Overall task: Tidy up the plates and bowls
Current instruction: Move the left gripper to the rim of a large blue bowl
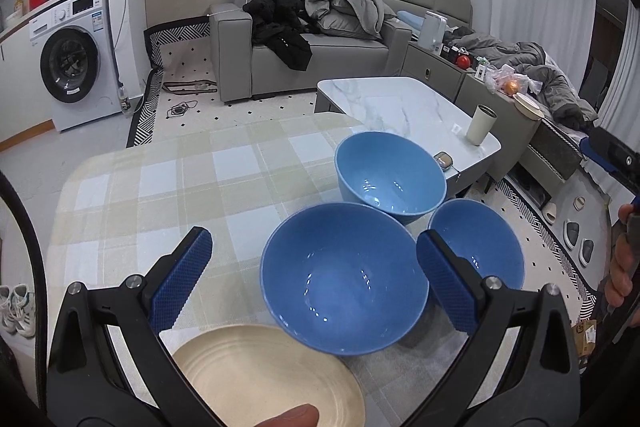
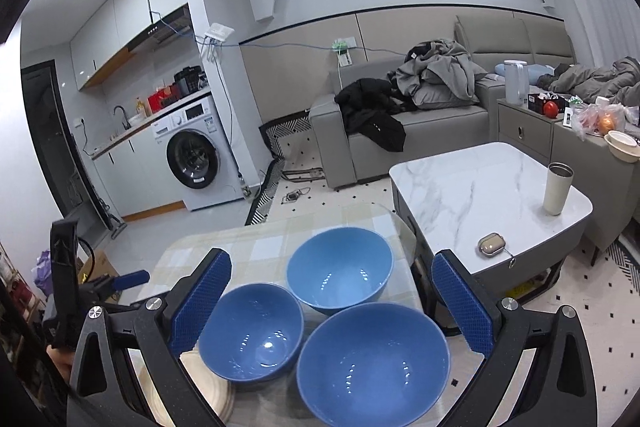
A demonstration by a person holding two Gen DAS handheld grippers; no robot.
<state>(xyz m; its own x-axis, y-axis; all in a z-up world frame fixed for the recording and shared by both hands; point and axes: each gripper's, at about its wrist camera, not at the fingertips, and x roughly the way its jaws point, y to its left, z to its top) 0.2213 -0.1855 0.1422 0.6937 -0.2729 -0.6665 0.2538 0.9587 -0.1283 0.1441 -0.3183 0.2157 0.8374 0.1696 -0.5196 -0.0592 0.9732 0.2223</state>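
Here, three glossy blue round bowls cluster on the checked-cloth table (image 1: 160, 187): the largest bowl (image 1: 344, 279) sits nearest the cream ridged plate (image 1: 264, 375). Left gripper (image 1: 312, 279) and right gripper (image 2: 332, 303) both hover spread wide, gripping nothing.

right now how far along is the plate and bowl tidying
Nothing looks done yet: three blue bowls stand apart, unstacked, on the checked table, with the cream plate beside them. Nothing is in hand: the left gripper and right gripper are open. All stacking remains.
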